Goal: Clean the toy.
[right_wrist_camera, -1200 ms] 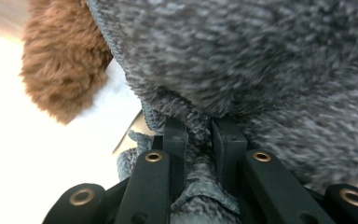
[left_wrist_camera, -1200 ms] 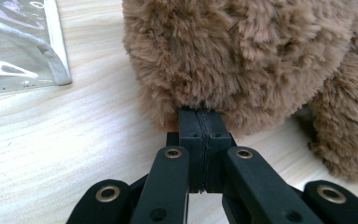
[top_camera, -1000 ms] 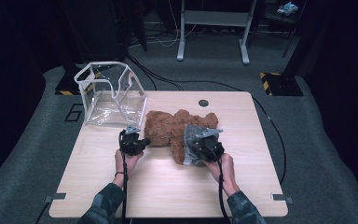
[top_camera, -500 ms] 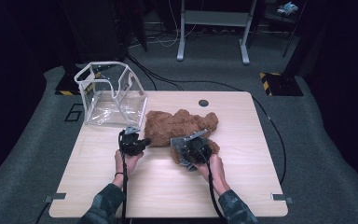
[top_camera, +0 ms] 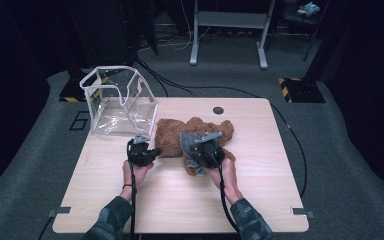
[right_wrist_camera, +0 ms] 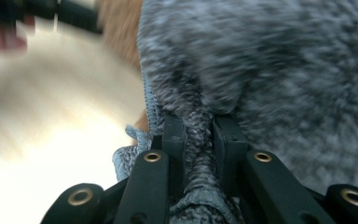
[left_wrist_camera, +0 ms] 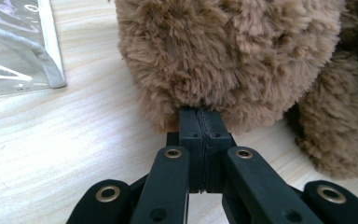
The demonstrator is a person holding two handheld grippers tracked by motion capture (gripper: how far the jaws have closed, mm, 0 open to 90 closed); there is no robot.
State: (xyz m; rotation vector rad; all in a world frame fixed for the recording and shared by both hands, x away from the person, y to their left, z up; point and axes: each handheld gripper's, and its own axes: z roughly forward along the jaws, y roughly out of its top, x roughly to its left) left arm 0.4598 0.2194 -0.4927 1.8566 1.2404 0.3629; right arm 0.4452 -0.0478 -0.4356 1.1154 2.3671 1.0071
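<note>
The left gripper [left_wrist_camera: 200,122] was clenched empty against the bear [top_camera: 192,135] at mid-table, right of the clear bag [top_camera: 117,102], while the right gripper [right_wrist_camera: 200,135] pinched its grey cloth [right_wrist_camera: 270,70].

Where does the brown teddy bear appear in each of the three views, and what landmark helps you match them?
High view: the bear lies mid-table, between the two claws.
Left gripper view: the bear covers the upper centre and right, just beyond the shut left claw.
Right gripper view: a blurred brown strip of bear at top, left of the grey cloth that the right claw pinches.
Shared landmark: the table.
</note>
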